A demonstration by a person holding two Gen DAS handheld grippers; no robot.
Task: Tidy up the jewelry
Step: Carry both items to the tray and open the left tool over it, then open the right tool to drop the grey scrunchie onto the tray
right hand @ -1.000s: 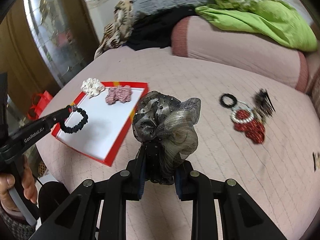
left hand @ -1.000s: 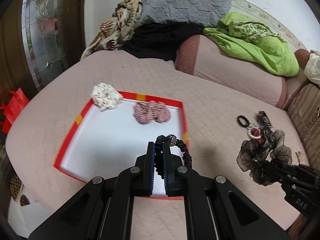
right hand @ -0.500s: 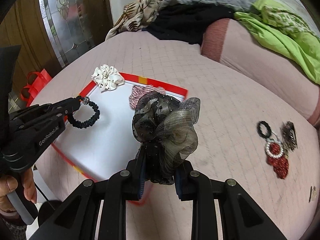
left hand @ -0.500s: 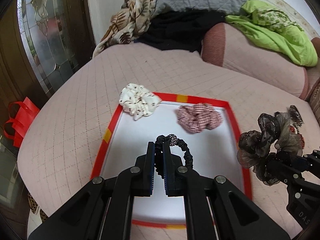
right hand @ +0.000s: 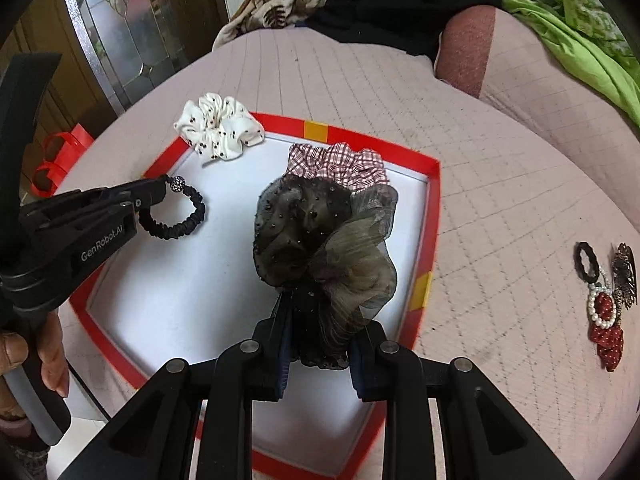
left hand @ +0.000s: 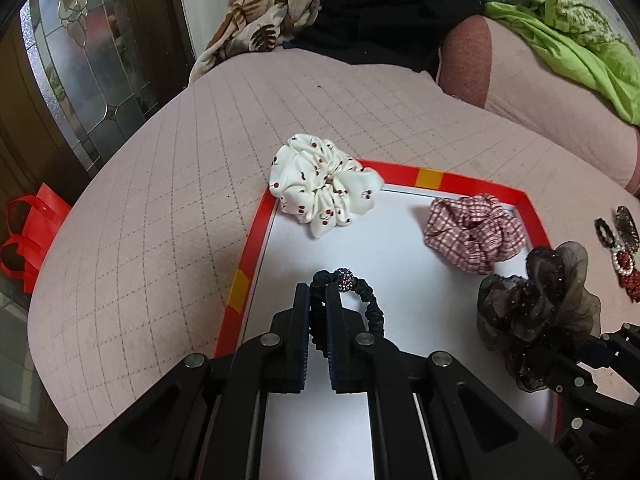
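A red-rimmed white tray [left hand: 256,236] [right hand: 434,208] lies on the pink quilted couch seat. A white cherry-print scrunchie [left hand: 322,190] [right hand: 220,130] rests on its far left corner and a red plaid scrunchie [left hand: 474,230] [right hand: 340,162] lies inside at the far right. My left gripper [left hand: 318,300] [right hand: 160,192] is shut on a thin black hair tie with a beaded ball [left hand: 360,300] [right hand: 180,216], held over the tray. My right gripper [right hand: 316,328] is shut on a dark sheer organza scrunchie [right hand: 320,248] [left hand: 532,304], held above the tray's right half.
A small pile of loose pieces lies on the seat to the right: a black hair tie [right hand: 585,261], a red pearl-trimmed bow [right hand: 604,320] and a dark clip [right hand: 625,276]. Pillows, a green cloth [left hand: 568,40] and a patterned cloth [left hand: 264,12] line the back. A red bag [left hand: 28,232] sits left.
Both grippers have moved left and forward over the tray, each still holding its hair piece. The loose pile now sits farther right in both views.
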